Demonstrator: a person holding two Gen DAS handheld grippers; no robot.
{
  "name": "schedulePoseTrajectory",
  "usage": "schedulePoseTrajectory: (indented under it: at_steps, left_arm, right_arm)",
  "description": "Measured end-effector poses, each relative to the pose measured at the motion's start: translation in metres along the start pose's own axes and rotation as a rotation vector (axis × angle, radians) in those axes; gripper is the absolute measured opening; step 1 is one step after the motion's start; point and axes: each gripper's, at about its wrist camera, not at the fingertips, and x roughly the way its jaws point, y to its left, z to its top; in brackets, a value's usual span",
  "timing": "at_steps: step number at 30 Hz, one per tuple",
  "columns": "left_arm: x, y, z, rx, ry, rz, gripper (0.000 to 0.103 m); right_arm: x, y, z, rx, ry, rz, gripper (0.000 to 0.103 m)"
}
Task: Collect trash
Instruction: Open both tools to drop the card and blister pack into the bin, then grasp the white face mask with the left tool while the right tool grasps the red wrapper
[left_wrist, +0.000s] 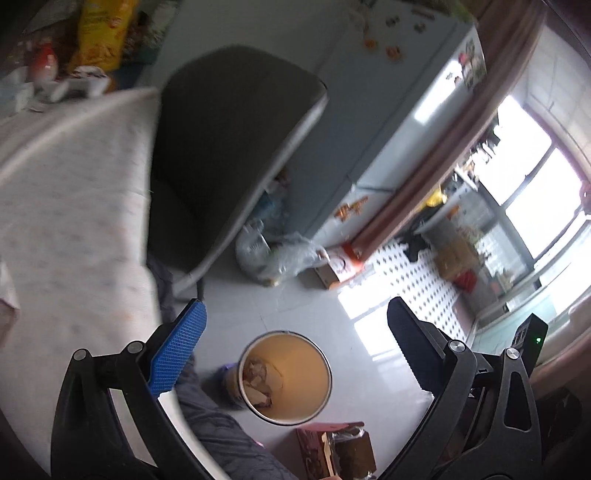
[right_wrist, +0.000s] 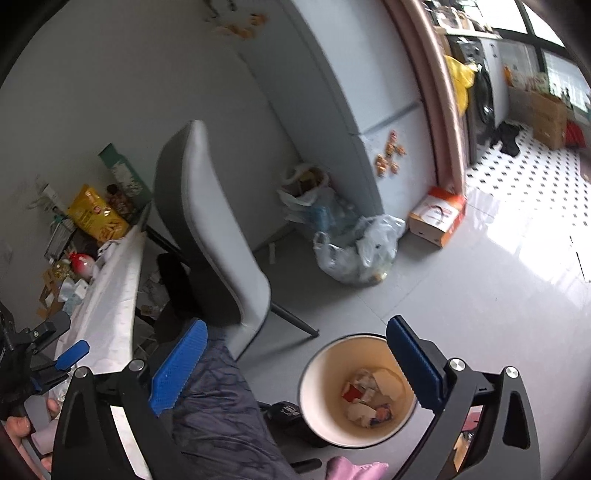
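Observation:
A round cream waste bin (left_wrist: 285, 377) stands on the grey floor and holds crumpled paper scraps (left_wrist: 260, 382). My left gripper (left_wrist: 299, 350) is open and empty, held above the bin beside the table edge. The bin also shows in the right wrist view (right_wrist: 357, 391), with several wrappers and paper pieces (right_wrist: 371, 397) at its bottom. My right gripper (right_wrist: 297, 363) is open and empty above and left of the bin. My left gripper also shows in the right wrist view (right_wrist: 55, 365) at the far left, over the table.
A grey chair (right_wrist: 214, 236) stands between the table (right_wrist: 110, 295) with its white cloth and the bin. Clutter and a yellow snack bag (right_wrist: 98, 218) lie at the table's far end. Plastic bags (right_wrist: 354, 247) and a cardboard box (right_wrist: 437, 216) sit by the fridge (right_wrist: 354, 92).

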Motion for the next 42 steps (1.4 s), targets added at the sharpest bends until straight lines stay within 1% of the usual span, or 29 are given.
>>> schedulePoseTrajectory:
  at_steps: [7, 11, 14, 21, 23, 25, 28, 34, 36, 38, 42]
  left_arm:
    - [-0.056, 0.050, 0.011, -0.038, -0.113, 0.029, 0.097]
    - [-0.085, 0.087, 0.012, -0.083, -0.171, 0.069, 0.097]
    - [-0.103, 0.116, 0.010, -0.123, -0.196, 0.100, 0.097]
    - [-0.136, 0.169, 0.003, -0.188, -0.243, 0.178, 0.097]
    - [-0.144, 0.185, -0.001, -0.226, -0.251, 0.177, 0.097]
    - [-0.152, 0.198, -0.006, -0.249, -0.265, 0.205, 0.097]
    - [-0.163, 0.216, -0.012, -0.278, -0.277, 0.223, 0.095]
    - [-0.183, 0.249, -0.019, -0.330, -0.305, 0.275, 0.094]
    - [-0.188, 0.260, -0.022, -0.347, -0.313, 0.293, 0.092]
    - [-0.194, 0.273, -0.026, -0.372, -0.320, 0.304, 0.090]
    - [-0.203, 0.299, -0.034, -0.434, -0.327, 0.330, 0.084]
  right_arm:
    - [-0.002, 0.083, 0.000, -0.119, 0.008, 0.065, 0.095]
    - [0.000, 0.132, -0.008, -0.185, 0.018, 0.110, 0.095]
    - [0.005, 0.163, -0.018, -0.221, 0.039, 0.149, 0.095]
    - [0.024, 0.231, -0.044, -0.298, 0.105, 0.233, 0.094]
    - [0.030, 0.251, -0.055, -0.327, 0.131, 0.260, 0.092]
    - [0.037, 0.267, -0.065, -0.346, 0.152, 0.281, 0.092]
    - [0.046, 0.289, -0.080, -0.380, 0.189, 0.311, 0.089]
    - [0.062, 0.329, -0.106, -0.442, 0.255, 0.341, 0.083]
    - [0.068, 0.342, -0.115, -0.463, 0.277, 0.348, 0.079]
    - [0.072, 0.351, -0.122, -0.480, 0.292, 0.348, 0.077]
    - [0.080, 0.366, -0.135, -0.511, 0.321, 0.347, 0.070]
